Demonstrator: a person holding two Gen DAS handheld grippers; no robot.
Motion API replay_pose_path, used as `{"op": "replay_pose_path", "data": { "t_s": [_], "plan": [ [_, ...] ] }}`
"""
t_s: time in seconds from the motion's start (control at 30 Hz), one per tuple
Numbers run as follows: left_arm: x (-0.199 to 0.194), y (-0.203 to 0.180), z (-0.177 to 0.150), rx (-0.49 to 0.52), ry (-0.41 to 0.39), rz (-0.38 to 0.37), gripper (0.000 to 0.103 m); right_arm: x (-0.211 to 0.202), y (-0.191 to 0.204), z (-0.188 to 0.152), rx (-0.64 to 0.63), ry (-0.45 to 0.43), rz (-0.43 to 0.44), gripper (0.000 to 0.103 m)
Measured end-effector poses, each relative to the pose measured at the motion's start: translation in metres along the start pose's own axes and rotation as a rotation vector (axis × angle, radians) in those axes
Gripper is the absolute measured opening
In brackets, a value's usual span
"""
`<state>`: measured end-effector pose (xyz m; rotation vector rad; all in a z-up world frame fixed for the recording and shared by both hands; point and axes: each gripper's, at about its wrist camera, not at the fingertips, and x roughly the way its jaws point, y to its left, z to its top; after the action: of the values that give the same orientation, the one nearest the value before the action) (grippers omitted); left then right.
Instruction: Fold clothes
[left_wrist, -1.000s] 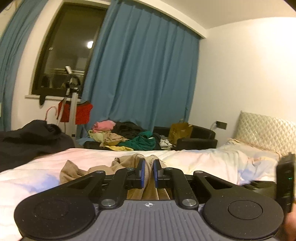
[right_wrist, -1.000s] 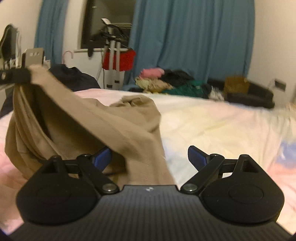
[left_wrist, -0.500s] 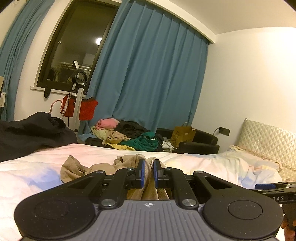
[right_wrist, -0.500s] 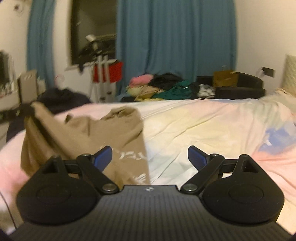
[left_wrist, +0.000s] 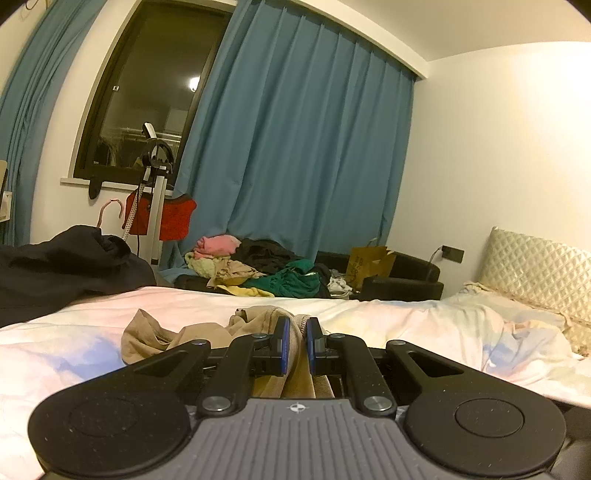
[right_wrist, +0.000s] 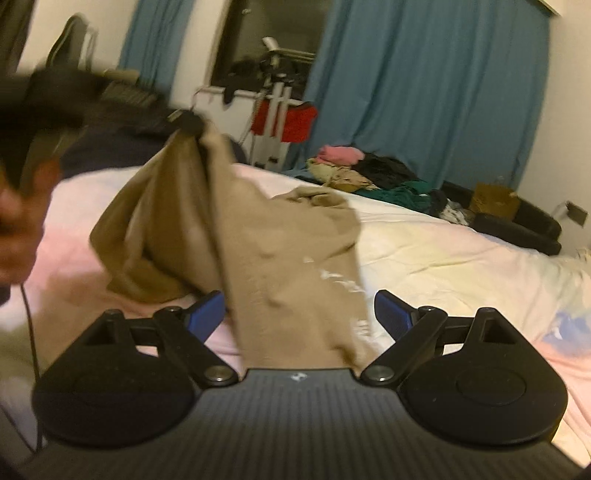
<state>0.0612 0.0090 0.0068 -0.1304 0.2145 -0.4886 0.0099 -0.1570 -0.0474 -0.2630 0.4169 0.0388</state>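
A tan garment (right_wrist: 258, 251) lies partly on the bed and is lifted at one edge. My left gripper (left_wrist: 295, 339) is shut on a fold of it (left_wrist: 295, 363). In the right wrist view the left gripper (right_wrist: 188, 123) holds the cloth up at the upper left, so it hangs down like a tent. My right gripper (right_wrist: 299, 314) is open, its blue pads (right_wrist: 205, 314) wide apart. The tan cloth's lower edge lies between the jaws, not pinched.
The bed (left_wrist: 406, 325) has a pale pink and yellow sheet. A dark garment (left_wrist: 55, 269) lies at the left. A heap of clothes (left_wrist: 258, 269) sits on a low black sofa under blue curtains. A padded headboard (left_wrist: 535, 269) is at the right.
The right gripper has moved closer to the tan garment, whose lower edge now lies between its open jaws. The left gripper has kept its hold and lifted the cloth higher.
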Motion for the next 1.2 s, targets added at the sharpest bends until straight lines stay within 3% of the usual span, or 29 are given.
{"op": "replay_pose_path", "data": {
  "t_s": [0.17,0.27,0.4,0.63,0.8,1.0,1.07,1.13,1.2],
  "plan": [
    [-0.002,-0.001,0.001,0.004,-0.010,0.000,0.010,0.035,0.039,0.000,-0.120,-0.008,-0.093,0.090],
    [-0.002,-0.001,-0.001,-0.002,-0.007,0.006,0.010,0.052,0.037,-0.001,-0.118,0.024,-0.171,0.090],
    [-0.002,0.000,-0.001,-0.010,-0.012,0.019,0.010,0.035,0.004,0.003,0.044,-0.005,-0.205,0.090],
    [-0.005,-0.002,-0.002,-0.014,-0.022,0.004,0.010,-0.003,-0.047,0.010,0.292,-0.133,-0.324,0.090],
    [-0.011,-0.010,-0.002,0.013,-0.041,-0.009,0.010,0.015,-0.057,-0.001,0.287,-0.005,-0.353,0.090],
    [-0.016,-0.010,-0.001,0.014,-0.061,0.024,0.010,0.046,-0.050,-0.023,0.301,0.276,-0.266,0.090],
    [-0.018,-0.004,0.002,-0.013,-0.072,0.044,0.010,0.049,-0.048,-0.029,0.329,0.331,-0.241,0.090],
    [-0.020,0.003,0.007,-0.042,-0.074,0.065,0.010,0.040,-0.053,-0.030,0.374,0.293,-0.293,0.090],
    [-0.020,0.009,0.009,-0.065,-0.073,0.075,0.010,0.019,-0.058,-0.021,0.409,0.144,-0.378,0.090]
  ]
}}
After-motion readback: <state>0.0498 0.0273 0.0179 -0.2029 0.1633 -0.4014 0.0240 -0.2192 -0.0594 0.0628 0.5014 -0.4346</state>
